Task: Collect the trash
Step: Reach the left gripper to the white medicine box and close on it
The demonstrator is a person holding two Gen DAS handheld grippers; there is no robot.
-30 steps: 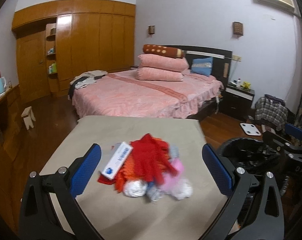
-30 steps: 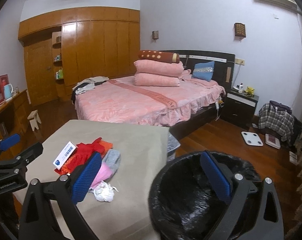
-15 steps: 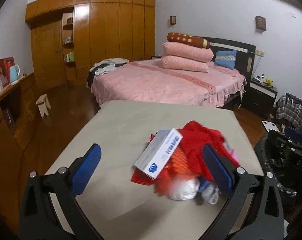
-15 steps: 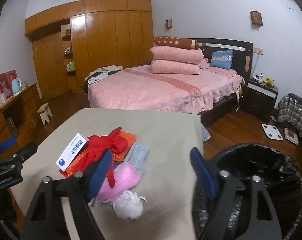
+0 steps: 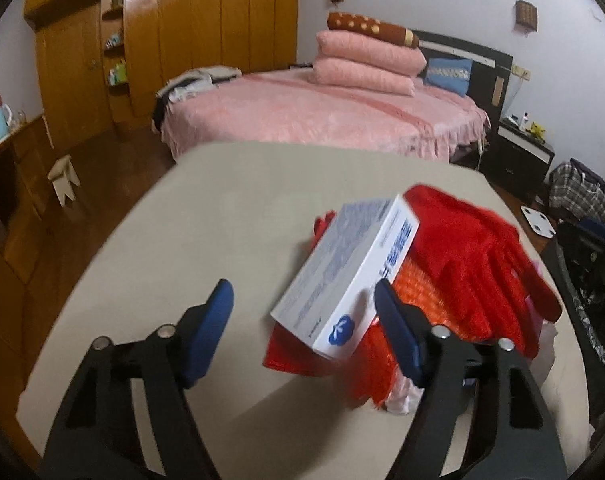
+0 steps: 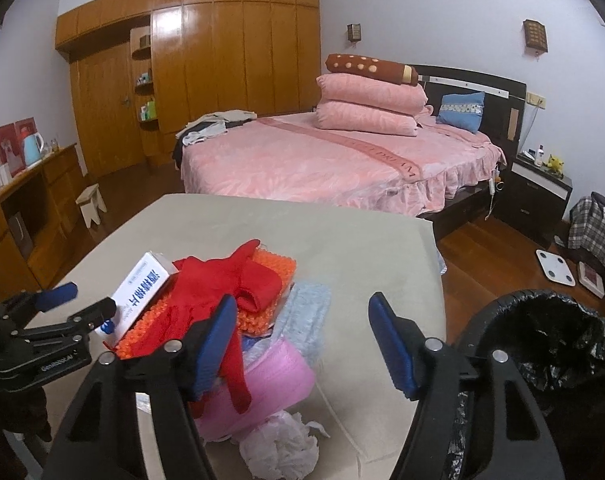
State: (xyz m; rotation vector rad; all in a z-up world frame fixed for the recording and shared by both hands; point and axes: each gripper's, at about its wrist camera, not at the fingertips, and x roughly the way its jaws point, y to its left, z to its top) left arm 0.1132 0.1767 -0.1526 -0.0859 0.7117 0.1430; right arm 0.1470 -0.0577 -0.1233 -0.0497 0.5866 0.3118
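Left wrist view: white box (image 5: 344,280) — long axis slanting away rightward — between the closing left hand-held gripper (image 5: 302,336).

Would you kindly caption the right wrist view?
Right gripper closing above trash pile on beige table, bin alongside.

The red glove (image 5: 474,256) smears with motion blur. The white box (image 5: 350,272) hides the orange mesh (image 6: 270,268) beneath it. The bin (image 6: 550,340) is cut off by the right wrist view's edge. The box's small print is unreadable.

Pink quilted bed (image 6: 322,164) at twelve o'clock; wooden wardrobe wall (image 6: 206,68) at eleven; white bathroom scale (image 6: 555,268) at three.
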